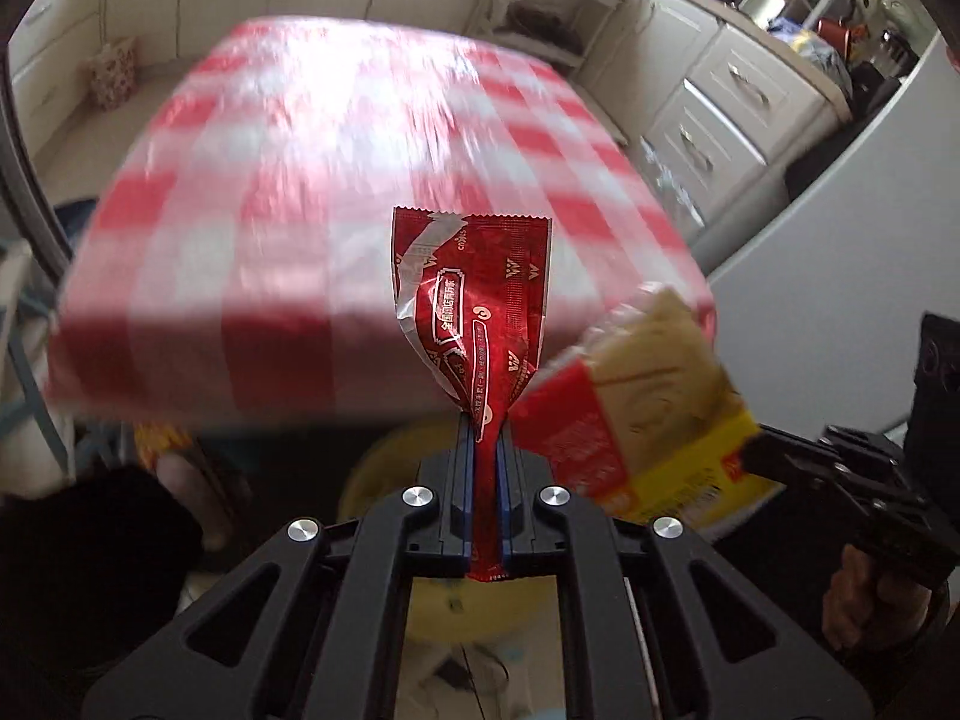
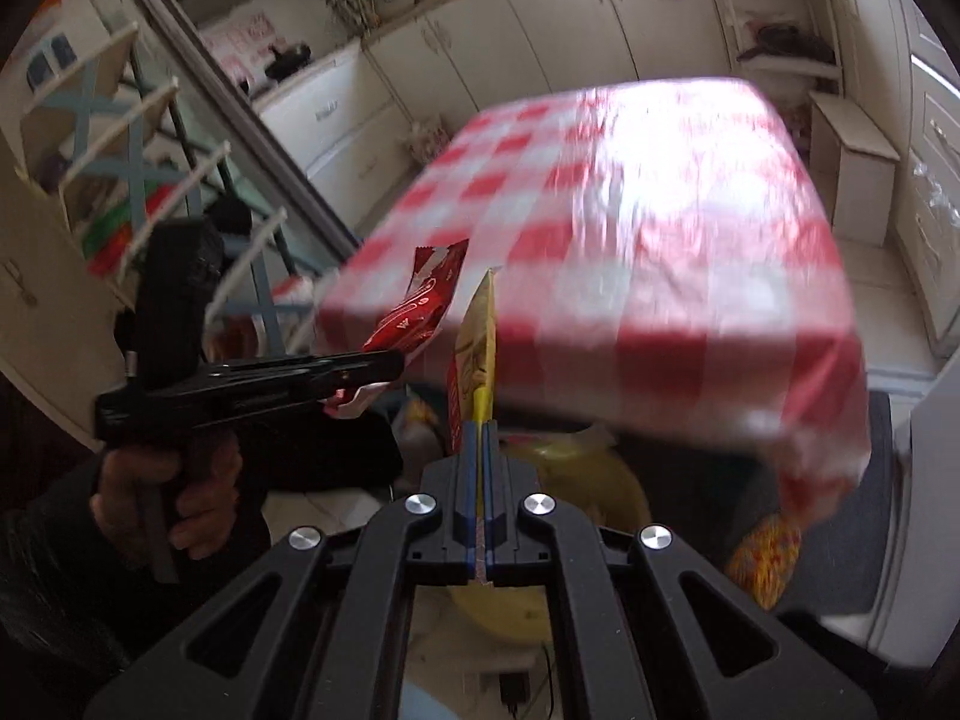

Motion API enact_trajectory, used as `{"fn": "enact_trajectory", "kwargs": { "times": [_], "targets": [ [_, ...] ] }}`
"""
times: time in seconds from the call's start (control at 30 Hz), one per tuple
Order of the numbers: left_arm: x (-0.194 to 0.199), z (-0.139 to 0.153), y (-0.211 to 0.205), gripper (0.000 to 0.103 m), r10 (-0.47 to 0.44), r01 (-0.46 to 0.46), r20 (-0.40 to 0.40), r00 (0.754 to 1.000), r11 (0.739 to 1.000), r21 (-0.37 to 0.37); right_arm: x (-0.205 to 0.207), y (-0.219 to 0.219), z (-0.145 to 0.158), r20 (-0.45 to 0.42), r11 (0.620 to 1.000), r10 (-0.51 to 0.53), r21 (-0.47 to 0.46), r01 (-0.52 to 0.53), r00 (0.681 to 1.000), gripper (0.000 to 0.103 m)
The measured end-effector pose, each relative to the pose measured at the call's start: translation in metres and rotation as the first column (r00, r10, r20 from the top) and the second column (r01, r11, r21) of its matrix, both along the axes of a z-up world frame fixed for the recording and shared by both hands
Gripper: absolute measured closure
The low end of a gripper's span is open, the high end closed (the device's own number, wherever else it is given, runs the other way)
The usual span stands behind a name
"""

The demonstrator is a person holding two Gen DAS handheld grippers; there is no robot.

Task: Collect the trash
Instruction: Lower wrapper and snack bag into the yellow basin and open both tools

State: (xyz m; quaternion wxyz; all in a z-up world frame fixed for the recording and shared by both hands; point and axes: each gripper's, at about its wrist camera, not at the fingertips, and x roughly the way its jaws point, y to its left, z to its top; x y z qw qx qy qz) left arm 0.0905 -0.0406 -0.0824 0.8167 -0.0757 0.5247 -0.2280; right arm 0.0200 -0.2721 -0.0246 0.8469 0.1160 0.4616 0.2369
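My left gripper (image 1: 486, 426) is shut on a red foil wrapper (image 1: 474, 294), which stands up from the jaws in front of the table's near edge. My right gripper (image 2: 480, 426) is shut on a yellow and red snack packet (image 2: 477, 336), seen edge-on. In the left wrist view the packet (image 1: 648, 384) shows at the right with the right gripper (image 1: 756, 450) behind it. In the right wrist view the left gripper (image 2: 390, 363) holds the red wrapper (image 2: 426, 300) at the left. A yellow bin (image 2: 576, 480) sits below both grippers, off the table's near edge.
A table with a red and white checked cloth (image 1: 360, 180) fills the middle, blurred by motion. White kitchen cabinets (image 2: 480, 48) and drawers (image 1: 720, 108) line the walls. A shelf rack (image 2: 120, 168) stands at the left. A grey mat (image 2: 852, 510) lies on the floor.
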Motion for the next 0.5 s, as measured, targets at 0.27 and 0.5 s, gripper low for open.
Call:
{"fn": "enact_trajectory", "kwargs": {
  "times": [0.27,0.5],
  "targets": [
    [-0.028,-0.088,-0.03,0.094,-0.045,0.063,-0.262,0.964,0.996,0.061,0.012,0.052,-0.083,-0.222,0.977,0.022,-0.2,-0.068,0.975,0.1],
    [-0.025,-0.083,-0.025,0.061,-0.004,0.028,-0.245,0.97,0.995,0.092,0.022,0.044,-0.102,-0.271,0.975,-0.062,-0.223,0.0,0.96,0.062]
  ]
}}
